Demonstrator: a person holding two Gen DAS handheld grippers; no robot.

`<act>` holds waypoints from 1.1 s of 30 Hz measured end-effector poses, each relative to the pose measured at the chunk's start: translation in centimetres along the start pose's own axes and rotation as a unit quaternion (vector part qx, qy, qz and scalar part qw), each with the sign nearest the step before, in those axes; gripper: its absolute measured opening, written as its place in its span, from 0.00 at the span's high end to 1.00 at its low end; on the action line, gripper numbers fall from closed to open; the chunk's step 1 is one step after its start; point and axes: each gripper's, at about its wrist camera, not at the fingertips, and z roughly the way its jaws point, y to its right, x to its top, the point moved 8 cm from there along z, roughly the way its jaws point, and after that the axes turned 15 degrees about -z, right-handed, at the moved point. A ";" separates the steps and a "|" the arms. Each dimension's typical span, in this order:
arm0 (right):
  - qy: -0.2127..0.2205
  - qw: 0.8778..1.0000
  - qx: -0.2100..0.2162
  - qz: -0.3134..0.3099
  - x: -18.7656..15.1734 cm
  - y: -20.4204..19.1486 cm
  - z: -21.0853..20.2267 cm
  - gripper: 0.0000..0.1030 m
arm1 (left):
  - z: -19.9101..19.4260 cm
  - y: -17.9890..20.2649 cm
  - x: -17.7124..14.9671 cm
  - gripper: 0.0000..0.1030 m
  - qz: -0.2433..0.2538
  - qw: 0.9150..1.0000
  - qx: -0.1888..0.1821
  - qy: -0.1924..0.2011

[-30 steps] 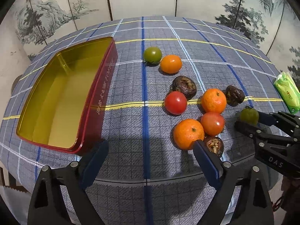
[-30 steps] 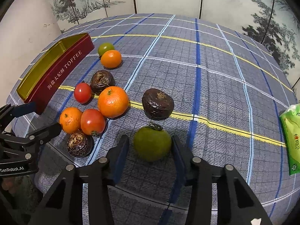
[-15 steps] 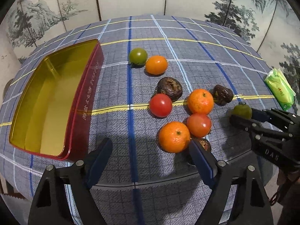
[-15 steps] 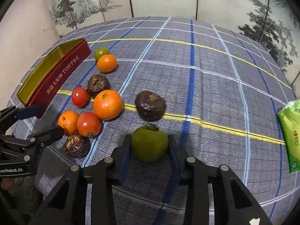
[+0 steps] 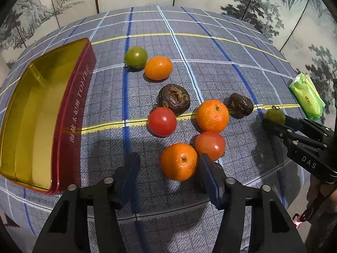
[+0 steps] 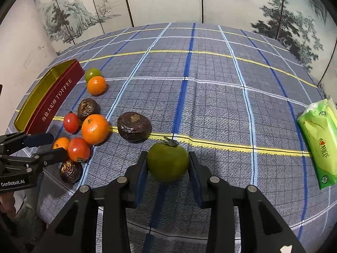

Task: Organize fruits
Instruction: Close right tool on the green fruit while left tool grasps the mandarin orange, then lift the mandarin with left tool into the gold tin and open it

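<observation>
My right gripper [image 6: 168, 164] is shut on a green tomato [image 6: 167, 162], with both pads against its sides, at the table's near edge; the tomato also shows in the left wrist view [image 5: 274, 116]. My left gripper [image 5: 169, 175] is open, its jaws on either side of a near orange [image 5: 179, 161], not touching it. Around it lie a red tomato [image 5: 209, 145], a second orange [image 5: 212, 116], another red tomato [image 5: 162, 121] and dark wrinkled fruits [image 5: 174, 99]. An open gold-lined red tin [image 5: 38, 113] stands at the left.
A green tomato [image 5: 135, 57] and a small orange [image 5: 158, 67] lie farther back. A green tissue pack [image 6: 320, 145] lies at the right edge. A painted folding screen stands behind the checked tablecloth [image 6: 210, 97].
My right gripper has closed onto the green tomato. My left gripper has moved forward and right, narrowing around the near orange.
</observation>
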 end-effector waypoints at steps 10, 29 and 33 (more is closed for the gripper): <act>-0.003 1.000 0.001 0.003 0.0 0.3 0.5 0.67 | 0.3 0.7 0.1 0.63 0.008 1.000 -0.023 -0.017; -0.017 1.000 -0.011 0.010 -0.3 0.4 1.2 0.67 | -4.9 -1.9 3.9 0.64 -0.005 0.999 -0.018 0.039; -0.020 1.000 -0.012 0.007 -0.2 0.4 1.2 0.67 | -7.2 -5.2 6.9 0.64 -0.014 0.996 0.009 0.082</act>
